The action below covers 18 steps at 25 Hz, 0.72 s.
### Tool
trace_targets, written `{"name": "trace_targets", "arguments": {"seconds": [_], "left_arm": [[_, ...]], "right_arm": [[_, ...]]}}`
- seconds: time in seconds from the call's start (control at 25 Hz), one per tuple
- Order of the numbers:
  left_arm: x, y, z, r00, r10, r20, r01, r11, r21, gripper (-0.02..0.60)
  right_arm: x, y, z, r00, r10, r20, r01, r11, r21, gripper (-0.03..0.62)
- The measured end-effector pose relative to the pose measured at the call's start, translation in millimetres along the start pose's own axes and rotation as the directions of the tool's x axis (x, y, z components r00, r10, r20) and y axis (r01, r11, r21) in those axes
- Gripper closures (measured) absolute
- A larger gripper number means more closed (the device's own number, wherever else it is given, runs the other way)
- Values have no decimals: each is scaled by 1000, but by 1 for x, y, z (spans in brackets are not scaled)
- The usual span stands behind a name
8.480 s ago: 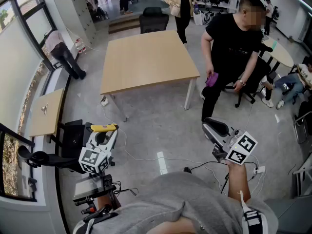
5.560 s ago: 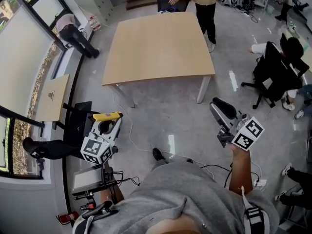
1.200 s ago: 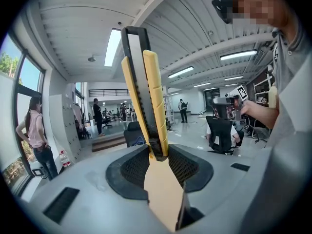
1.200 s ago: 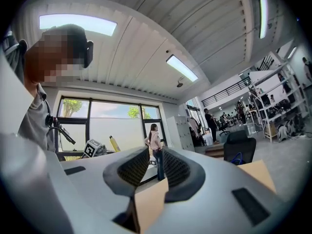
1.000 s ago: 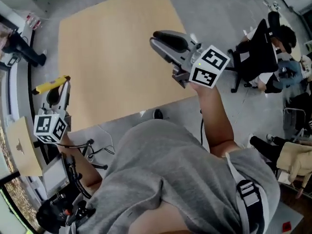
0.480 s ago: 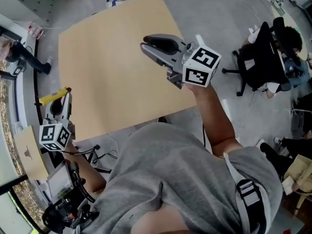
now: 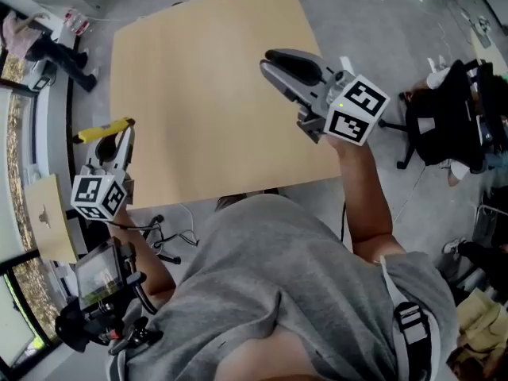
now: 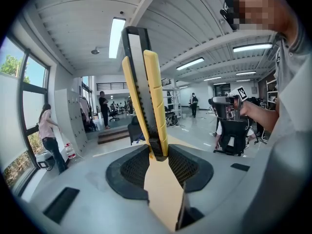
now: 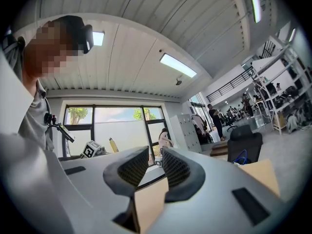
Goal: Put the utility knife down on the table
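The yellow utility knife (image 7: 103, 129) (image 8: 146, 96) sticks out of my left gripper (image 7: 119, 137) (image 8: 157, 152), which is shut on its lower end. That gripper hangs just off the left edge of the light wooden table (image 7: 198, 94), above the floor. My right gripper (image 7: 278, 62) (image 9: 155, 167) is held over the table's near right part. Its jaws stand a little apart with nothing between them. In the right gripper view, the left gripper's marker cube (image 9: 92, 149) and the knife (image 9: 113, 145) show far off against the window.
A black office chair (image 7: 444, 117) stands right of the table. A small wooden side table (image 7: 44, 221) and a stand with a screen (image 7: 99, 272) are at my left by the window. Cables (image 7: 171, 228) lie on the floor under the table's near edge.
I have walked up to the table over the earlier frames. In the last second the right gripper stays over the table and the left one still holds the knife beside the left edge.
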<state>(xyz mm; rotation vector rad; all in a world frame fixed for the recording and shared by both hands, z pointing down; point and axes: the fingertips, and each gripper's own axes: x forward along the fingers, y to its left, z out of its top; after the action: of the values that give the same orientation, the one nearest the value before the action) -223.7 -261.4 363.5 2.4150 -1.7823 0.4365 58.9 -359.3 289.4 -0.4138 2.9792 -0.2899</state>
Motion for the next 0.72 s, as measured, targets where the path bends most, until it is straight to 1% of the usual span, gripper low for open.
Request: {"name": "trace_targets", "arguments": {"seconds": [0.08,0.16,0.24,0.28,0.48,0.6,0.72], "left_arm": [[29,2,2,1000,-23,16,23,1000,7,459],[66,3,0,1000,-20,4,20,1000,15,459],[96,5,4,1000,-17,-24,17,1000,1,459],[102,9,7,999,-20,-33,20,1000,-9,459],[83,40,22,999,-33,-24,33,999,-20,459],[87,55,13,999,-39,-23,39,999,-13,460],[96,74,-1,998,-48,-32,48,999,-19,460]], "right_arm": [[-6,-23,5,999,-36,-11,35,999,-10,514],[-9,-61,5,998,-58,-25,58,998,-8,514],[-6,-90,-2,999,-47,-20,47,998,29,514],[0,-96,-3,999,-40,-16,41,998,42,514],[32,-74,10,999,-44,-20,45,998,35,514],[50,-74,1,998,-53,-28,53,999,11,514],[71,-84,-13,998,-53,-32,54,998,27,514]]}}
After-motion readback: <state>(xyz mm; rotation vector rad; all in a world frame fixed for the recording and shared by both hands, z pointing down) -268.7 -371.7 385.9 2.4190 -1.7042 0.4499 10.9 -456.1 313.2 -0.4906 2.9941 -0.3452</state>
